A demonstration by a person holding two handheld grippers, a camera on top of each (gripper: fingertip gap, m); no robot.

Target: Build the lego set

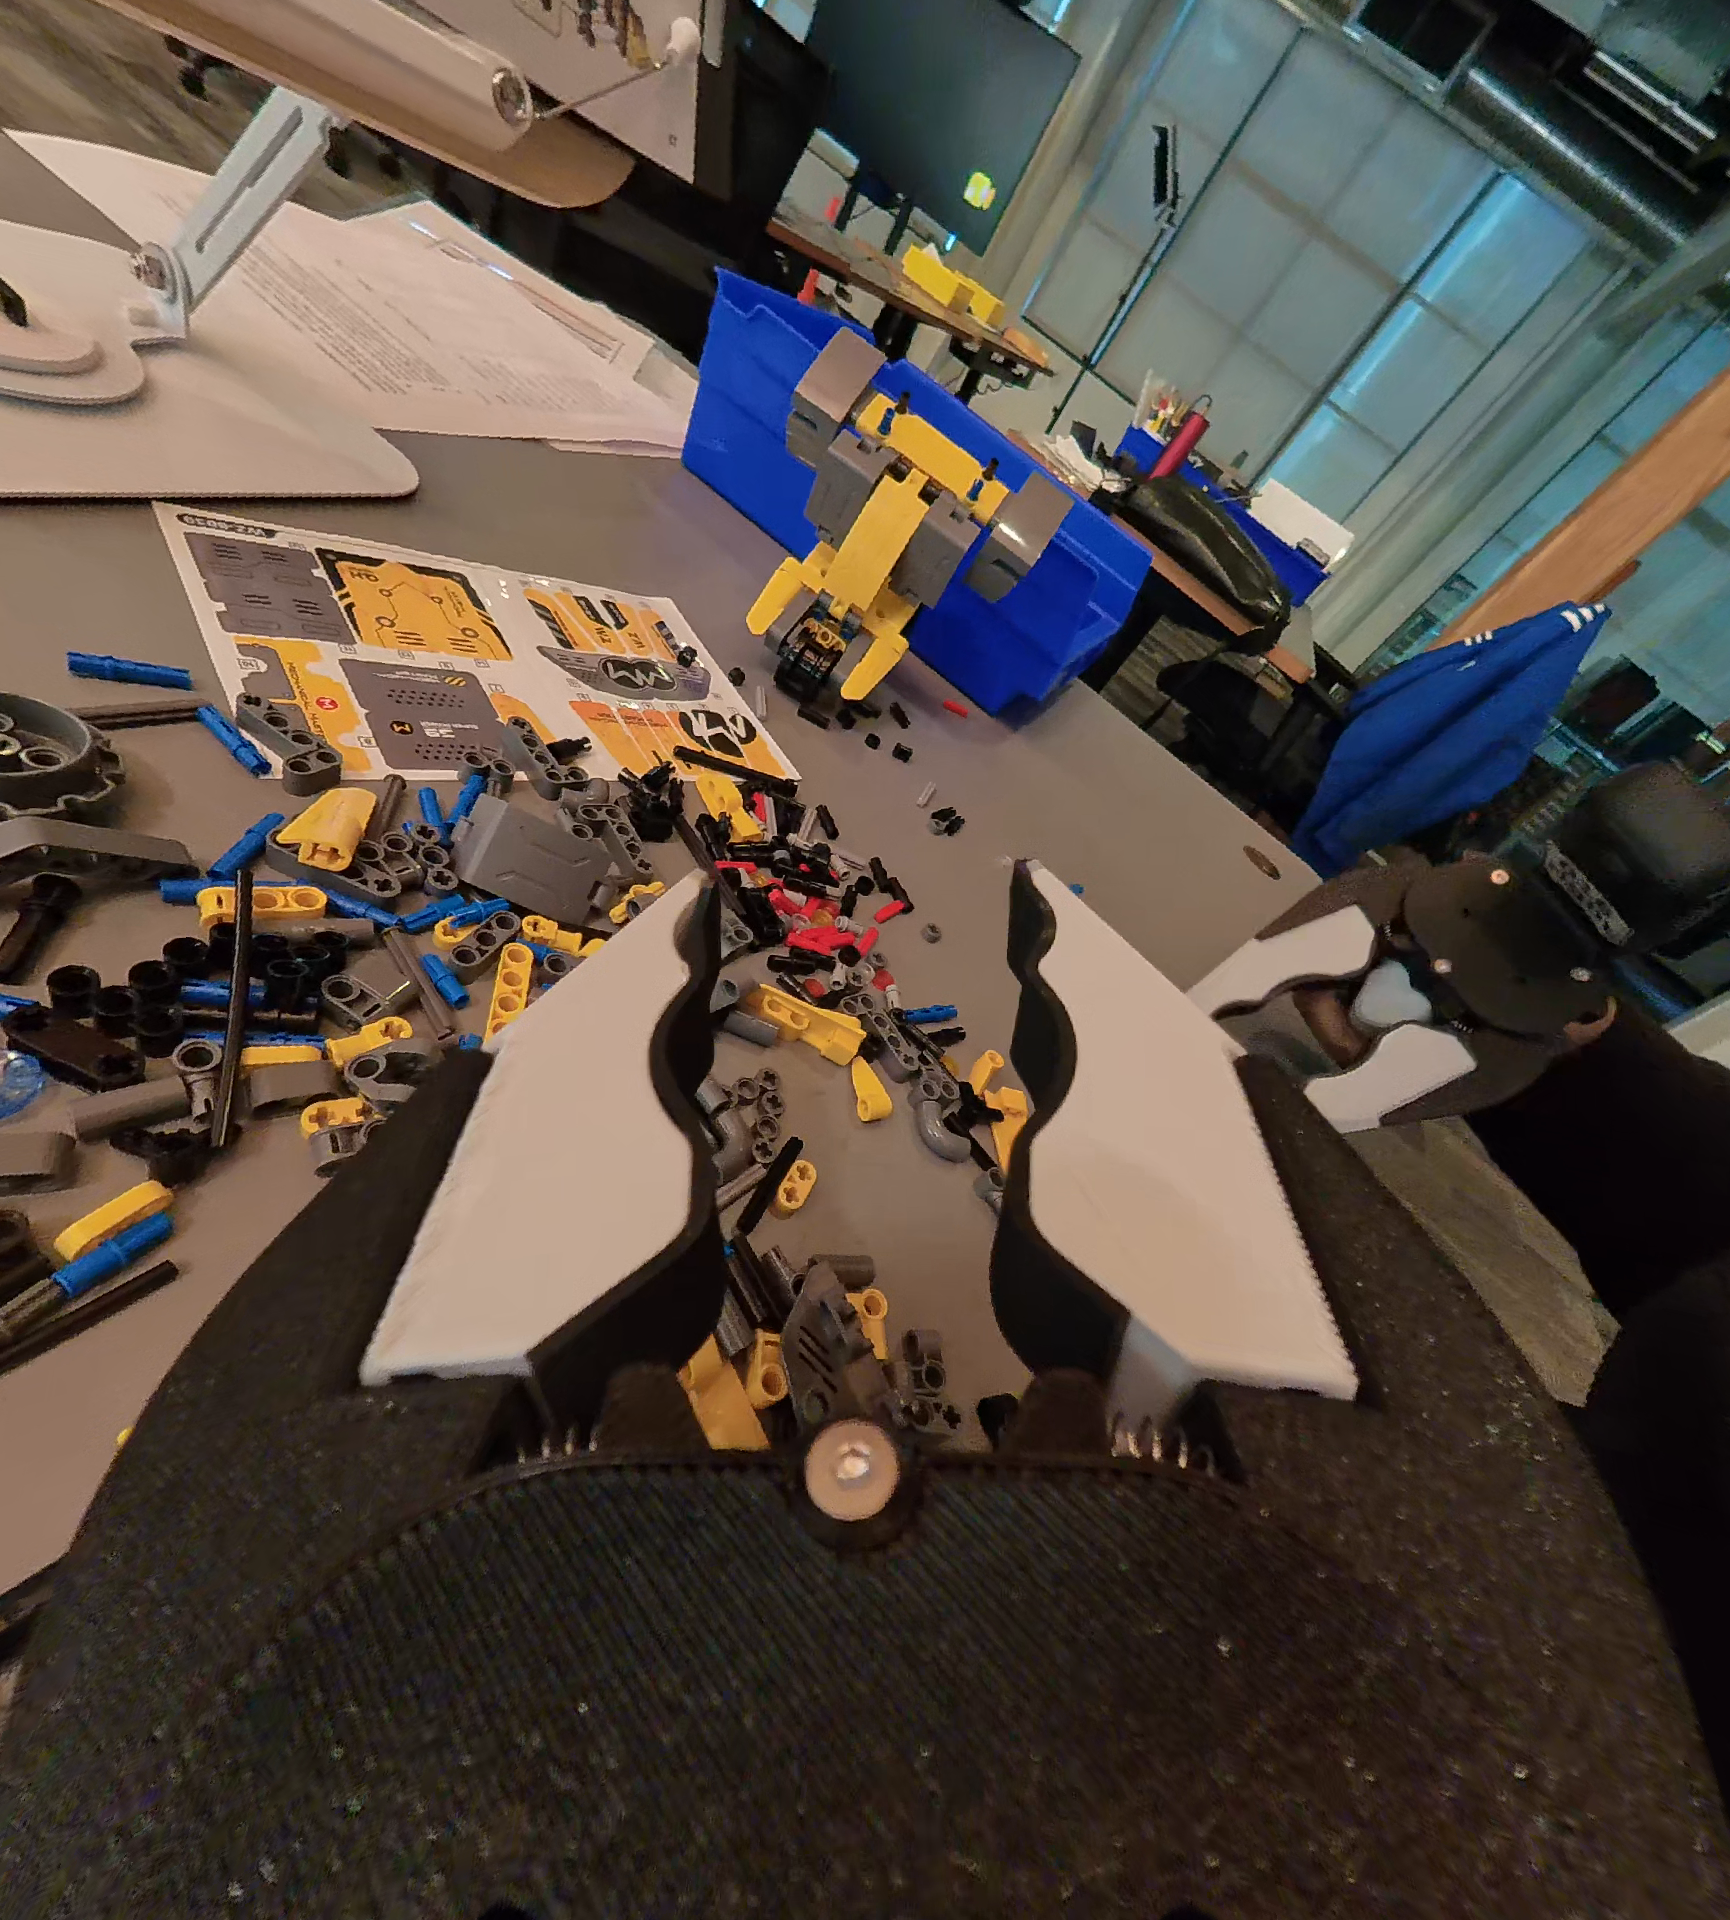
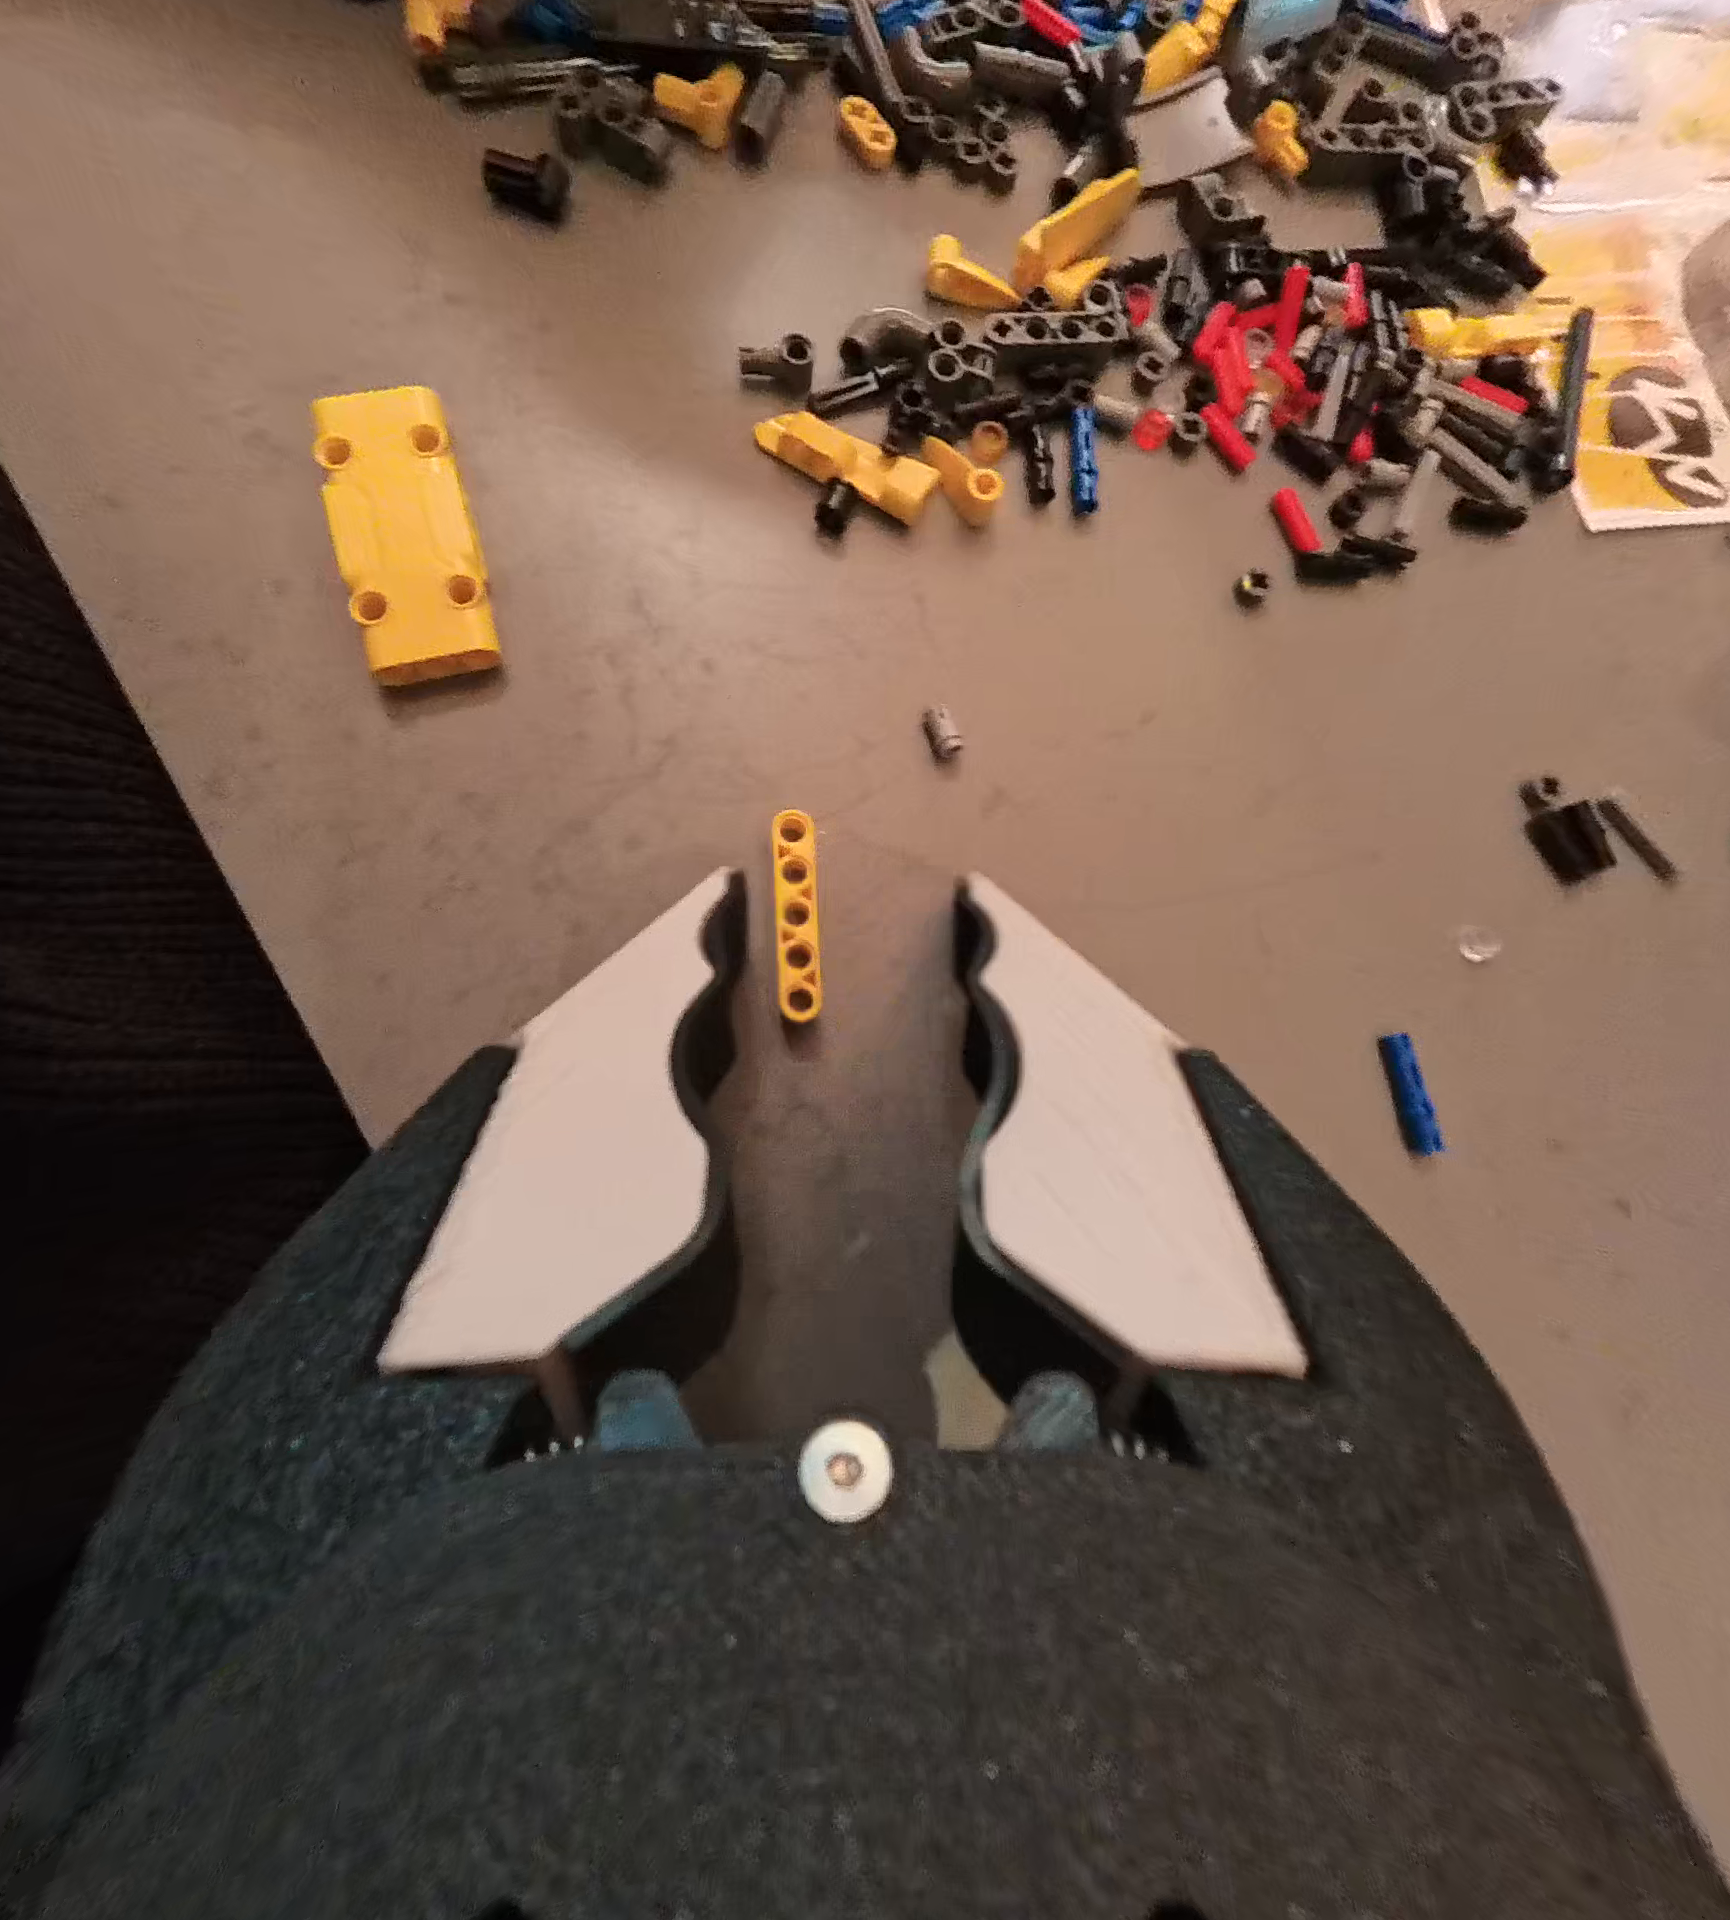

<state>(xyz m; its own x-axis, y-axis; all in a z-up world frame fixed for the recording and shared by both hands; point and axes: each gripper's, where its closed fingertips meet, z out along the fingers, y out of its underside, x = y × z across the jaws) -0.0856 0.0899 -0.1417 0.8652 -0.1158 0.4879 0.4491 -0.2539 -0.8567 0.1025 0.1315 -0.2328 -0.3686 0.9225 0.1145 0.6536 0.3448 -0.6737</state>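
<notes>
My left gripper (image 1: 861,883) is open and empty above a heap of loose lego pieces (image 1: 487,956) on the grey table. A part-built yellow and grey lego model (image 1: 902,520) stands farther off beside a sticker sheet (image 1: 445,644). My right gripper (image 2: 845,883) is open just above the table; a small yellow five-hole beam (image 2: 796,914) lies flat between its fingertips, close to the left finger (image 2: 632,1039). The right gripper also shows in the left wrist view (image 1: 1380,997). A larger yellow panel (image 2: 404,535) lies to the left.
A blue bin (image 1: 944,499) stands behind the model. A white stand base (image 1: 113,416) and papers (image 1: 445,322) lie at the back left. The table's front edge (image 2: 165,810) runs at the left. A blue pin (image 2: 1409,1093), a grey pin (image 2: 941,730) and black bits (image 2: 1588,826) lie scattered. Spacing between my two grippers at the tips: around 20 centimeters. The blue pin (image 2: 1409,1093) lies some 9 centimeters from my right tips, 25 centimeters from my left tips.
</notes>
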